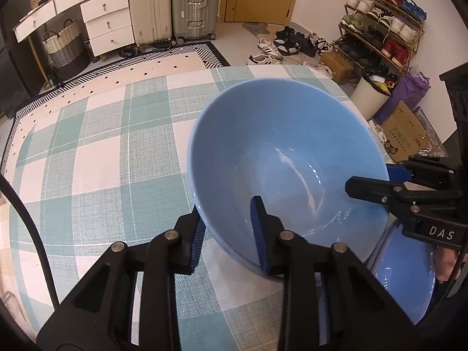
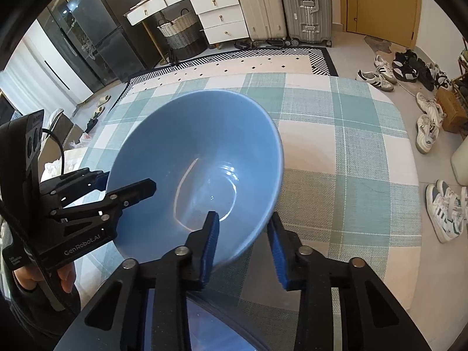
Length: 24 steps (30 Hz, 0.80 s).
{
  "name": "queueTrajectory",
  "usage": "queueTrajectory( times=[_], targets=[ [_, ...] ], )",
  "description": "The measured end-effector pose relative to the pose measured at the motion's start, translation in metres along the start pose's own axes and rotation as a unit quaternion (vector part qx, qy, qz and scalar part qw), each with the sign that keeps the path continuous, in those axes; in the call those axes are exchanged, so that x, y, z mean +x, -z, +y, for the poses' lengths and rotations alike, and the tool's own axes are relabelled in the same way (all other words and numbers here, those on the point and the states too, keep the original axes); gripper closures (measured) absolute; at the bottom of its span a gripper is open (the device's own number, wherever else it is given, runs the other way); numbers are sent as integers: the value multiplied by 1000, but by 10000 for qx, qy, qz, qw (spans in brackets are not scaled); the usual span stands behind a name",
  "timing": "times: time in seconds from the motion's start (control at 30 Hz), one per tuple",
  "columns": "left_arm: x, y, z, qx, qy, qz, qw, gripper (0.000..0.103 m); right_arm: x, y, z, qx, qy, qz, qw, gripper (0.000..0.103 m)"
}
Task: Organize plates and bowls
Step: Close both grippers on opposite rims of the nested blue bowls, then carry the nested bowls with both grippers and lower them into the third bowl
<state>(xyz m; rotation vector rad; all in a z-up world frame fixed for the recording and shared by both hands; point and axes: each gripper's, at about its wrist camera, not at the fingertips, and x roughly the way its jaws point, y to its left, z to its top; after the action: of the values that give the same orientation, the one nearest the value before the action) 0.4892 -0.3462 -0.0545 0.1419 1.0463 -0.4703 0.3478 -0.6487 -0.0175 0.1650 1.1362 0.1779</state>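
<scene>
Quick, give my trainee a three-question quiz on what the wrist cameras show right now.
1. True or false: the blue bowl lies upside down on the checked tablecloth.
2. Fill in: the left hand-held gripper and the right hand-held gripper each have one finger inside the bowl's rim and one ____ it.
3. What sits just below the bowl? A) blue plate B) mug C) fork

Key: 1 false, its inside shows; 2 outside; 3 A.

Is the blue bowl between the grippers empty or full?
Empty. The blue bowl shows only its bare glossy inside in both wrist views, with light reflections on the bottom.
</scene>
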Motion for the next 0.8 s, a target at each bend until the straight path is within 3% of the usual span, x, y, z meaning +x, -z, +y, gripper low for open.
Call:
queueTrajectory(
  times=[0.47, 0.8],
  targets=[
    [0, 1, 8, -96, -21, -42, 9999, 82, -3, -5, 2, 42, 47, -109, 9999, 79],
    [-19, -4, 17, -190, -83, -316, 9993, 82, -16, -12, 14, -40, 22, -324, 9995, 80]
  ],
)
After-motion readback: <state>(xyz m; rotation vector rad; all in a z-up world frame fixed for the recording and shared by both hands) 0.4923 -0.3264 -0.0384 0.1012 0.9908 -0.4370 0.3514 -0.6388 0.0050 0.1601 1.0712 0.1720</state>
